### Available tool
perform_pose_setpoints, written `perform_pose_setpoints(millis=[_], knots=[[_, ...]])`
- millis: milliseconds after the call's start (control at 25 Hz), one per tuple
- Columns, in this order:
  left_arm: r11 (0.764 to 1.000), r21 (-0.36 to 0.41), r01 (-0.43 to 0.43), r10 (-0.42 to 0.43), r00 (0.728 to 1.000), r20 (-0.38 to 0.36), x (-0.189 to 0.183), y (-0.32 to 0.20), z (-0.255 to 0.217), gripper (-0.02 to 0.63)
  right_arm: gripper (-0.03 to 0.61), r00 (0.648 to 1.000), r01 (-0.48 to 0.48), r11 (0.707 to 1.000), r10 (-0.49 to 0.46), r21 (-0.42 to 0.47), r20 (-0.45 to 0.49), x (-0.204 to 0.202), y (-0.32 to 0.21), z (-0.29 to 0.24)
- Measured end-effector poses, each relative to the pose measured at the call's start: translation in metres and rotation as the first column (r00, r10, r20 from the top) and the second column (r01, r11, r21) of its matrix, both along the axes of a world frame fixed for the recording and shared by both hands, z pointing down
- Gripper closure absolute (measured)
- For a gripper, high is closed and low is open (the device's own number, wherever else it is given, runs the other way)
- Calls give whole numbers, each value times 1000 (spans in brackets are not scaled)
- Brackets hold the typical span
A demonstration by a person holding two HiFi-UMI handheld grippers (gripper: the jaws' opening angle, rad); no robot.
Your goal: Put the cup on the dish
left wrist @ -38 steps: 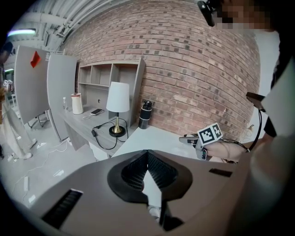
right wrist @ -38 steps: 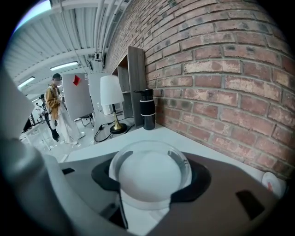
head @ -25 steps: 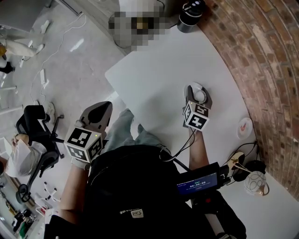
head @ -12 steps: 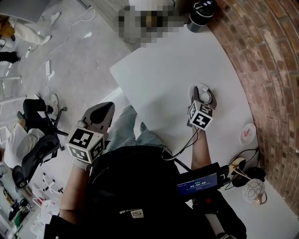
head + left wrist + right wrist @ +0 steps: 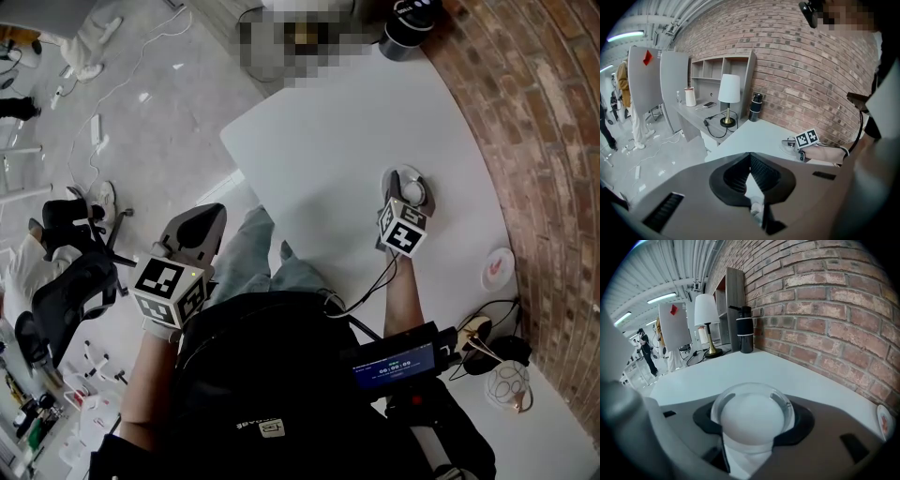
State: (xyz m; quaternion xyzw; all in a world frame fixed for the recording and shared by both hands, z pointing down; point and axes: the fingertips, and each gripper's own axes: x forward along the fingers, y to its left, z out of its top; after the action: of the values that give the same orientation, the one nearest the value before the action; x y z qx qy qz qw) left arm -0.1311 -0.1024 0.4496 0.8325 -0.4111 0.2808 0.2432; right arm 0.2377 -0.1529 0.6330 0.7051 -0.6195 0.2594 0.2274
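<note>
My right gripper (image 5: pixel 406 188) is shut on a clear round cup (image 5: pixel 411 193) over the middle right of the white table (image 5: pixel 319 141). In the right gripper view the cup (image 5: pixel 752 416) fills the space between the jaws. The dish (image 5: pixel 496 269), small and white with a pink mark, lies near the table's right edge by the brick wall, well apart from the cup; it also shows as the dish (image 5: pixel 882 421) at the far right. My left gripper (image 5: pixel 194 230) hangs off the table's left side over the person's leg, shut with nothing in it, its jaws meeting in the left gripper view (image 5: pixel 750 157).
A black bottle (image 5: pixel 409 19) stands at the table's far corner, beside a lamp (image 5: pixel 706 315) on a desk behind. Cables and a patterned round object (image 5: pixel 506 384) lie at the table's near right. An office chair (image 5: pixel 66 281) stands on the floor at left.
The head view has shifted a little. The right gripper still holds the cup in nearly the same spot on the table. The left gripper has not moved.
</note>
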Motion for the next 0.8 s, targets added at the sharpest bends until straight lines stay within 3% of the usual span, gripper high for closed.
perform_pose_setpoints(millis=[800], knots=[[1000, -3, 8, -8, 1000, 7, -4, 3, 2, 609, 322, 1000, -18, 999, 18, -33, -9, 2, 1, 22]])
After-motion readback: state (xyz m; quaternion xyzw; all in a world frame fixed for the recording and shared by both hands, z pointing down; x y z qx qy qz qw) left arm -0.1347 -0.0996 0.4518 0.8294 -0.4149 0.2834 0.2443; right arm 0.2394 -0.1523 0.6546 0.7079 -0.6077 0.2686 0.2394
